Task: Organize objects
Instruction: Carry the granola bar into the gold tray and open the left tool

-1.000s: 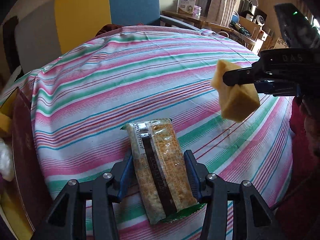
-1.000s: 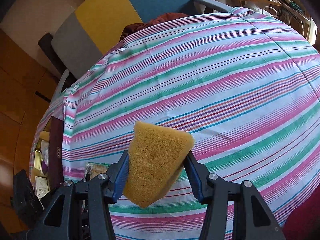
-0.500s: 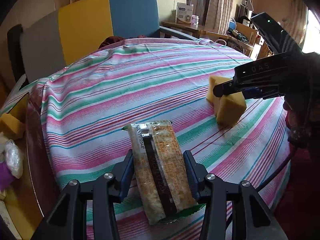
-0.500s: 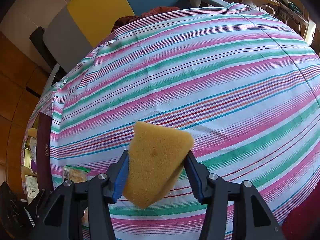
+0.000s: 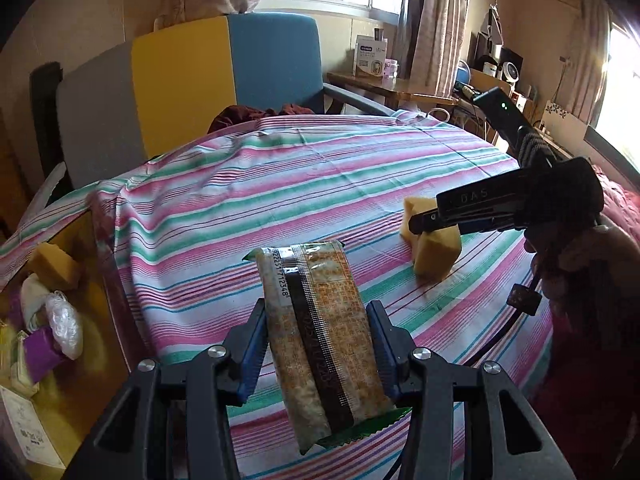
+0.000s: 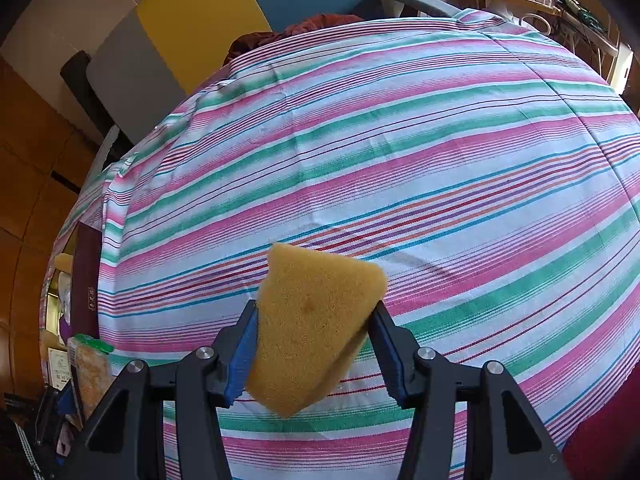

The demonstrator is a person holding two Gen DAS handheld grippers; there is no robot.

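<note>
Above the striped desk [image 5: 328, 184], the left gripper [image 5: 318, 344] is lifting its clamped snack packet [image 5: 316, 320] toward the side box [image 5: 80, 280], while the right gripper [image 6: 314, 356] is gripping the sponge [image 6: 312, 320].

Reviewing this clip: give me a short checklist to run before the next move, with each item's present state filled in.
1. Left tongs grip the snack packet on both sides: ok.
2. Right tongs clamp the yellow sponge: ok.
3. Packet clear of the striped tablecloth: ok.
4. Sponge off the cloth: cannot tell; its lower corner looks at or near the fabric.
5. The two tongs are apart: ok.
6. Room for more in the box of items beside the table: cannot tell.
</note>
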